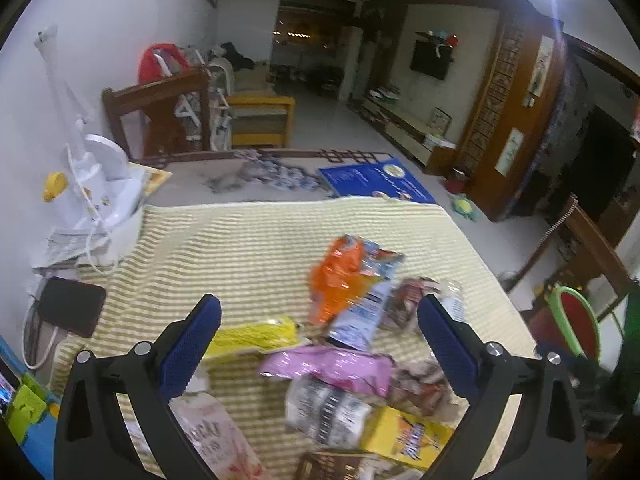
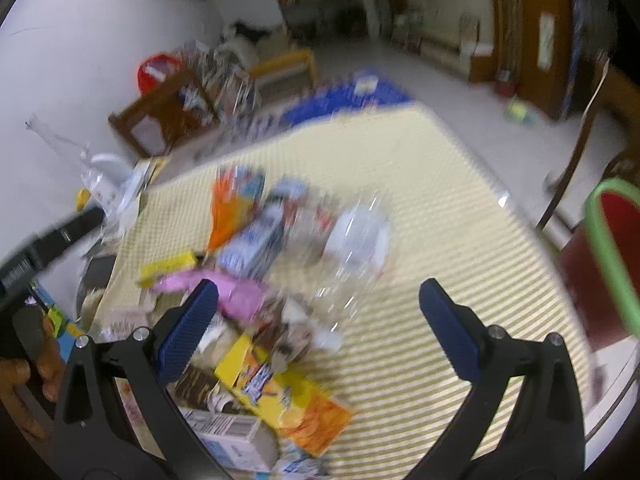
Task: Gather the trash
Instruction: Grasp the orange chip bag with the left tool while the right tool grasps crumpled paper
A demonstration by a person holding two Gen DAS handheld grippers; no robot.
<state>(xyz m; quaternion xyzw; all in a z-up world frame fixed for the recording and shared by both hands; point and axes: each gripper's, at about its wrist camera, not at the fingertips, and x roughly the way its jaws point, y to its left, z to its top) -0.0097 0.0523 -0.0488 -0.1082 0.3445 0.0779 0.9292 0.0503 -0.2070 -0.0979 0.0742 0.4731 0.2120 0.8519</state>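
A heap of trash lies on a table under a yellow striped cloth [image 1: 248, 248]. In the left wrist view I see an orange wrapper [image 1: 340, 280], a pink wrapper [image 1: 332, 366], a yellow packet [image 1: 256, 336] and a yellow box [image 1: 408, 438]. My left gripper [image 1: 320, 320] hangs open above them, holding nothing. The right wrist view is blurred: a clear plastic bottle [image 2: 352, 248], the pink wrapper [image 2: 236, 290], the yellow box [image 2: 280, 396] and a white carton [image 2: 232, 438]. My right gripper [image 2: 318, 304] is open above the heap with nothing between its fingers.
A white appliance [image 1: 96, 188] and a dark phone [image 1: 72, 306] sit at the table's left side. A red bin with a green rim [image 2: 612, 240] stands beside the right edge. A hand [image 2: 24, 364] holds the other gripper's handle at the left. Wooden chairs stand behind.
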